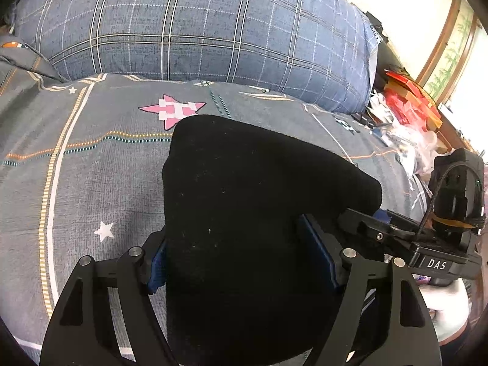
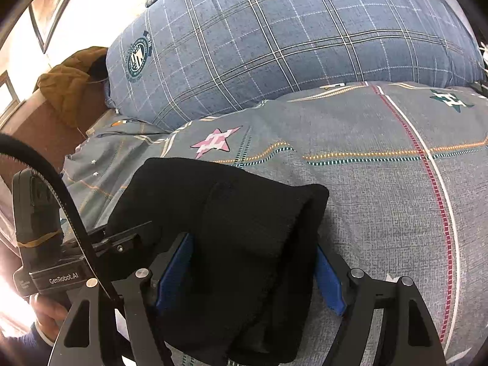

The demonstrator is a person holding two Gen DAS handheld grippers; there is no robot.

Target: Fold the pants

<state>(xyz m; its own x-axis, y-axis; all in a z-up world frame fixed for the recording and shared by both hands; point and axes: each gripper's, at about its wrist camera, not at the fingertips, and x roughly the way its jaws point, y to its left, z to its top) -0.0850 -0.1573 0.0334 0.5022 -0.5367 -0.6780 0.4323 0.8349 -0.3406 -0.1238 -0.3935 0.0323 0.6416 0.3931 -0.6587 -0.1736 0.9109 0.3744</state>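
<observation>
**Bed, pants, and my two grippers side by side**

Grey bedsheet [image 1: 91, 183] with stars is all around me, and that is where I work.

Close up, my left gripper [image 1: 244, 253] has the black pants [image 1: 244, 213] between its blue pads [image 1: 157, 270]. The cloth fills the gap, so I think this gripper is clamped on the pants. My right gripper [image 2: 253, 274] looks the same: the pants [image 2: 228, 228] sit thick between its pads [image 2: 329, 283], which press on a rolled, bunched part.

Both grippers are close together, one beside the other. From the left view I see my right one just to my right, touching the same piece of cloth. So neither hand is nearer; both have it.

The pants run straight away from me, from my fingers toward the far end of the bed. The far edge is rounded and lies just short of the pink star [image 1: 172, 111]. I cannot tell how many layers are in the bundle.

Farther off is the big blue checked pillow [image 1: 198, 30]. I think the next move goes along that line, near to far.
</observation>
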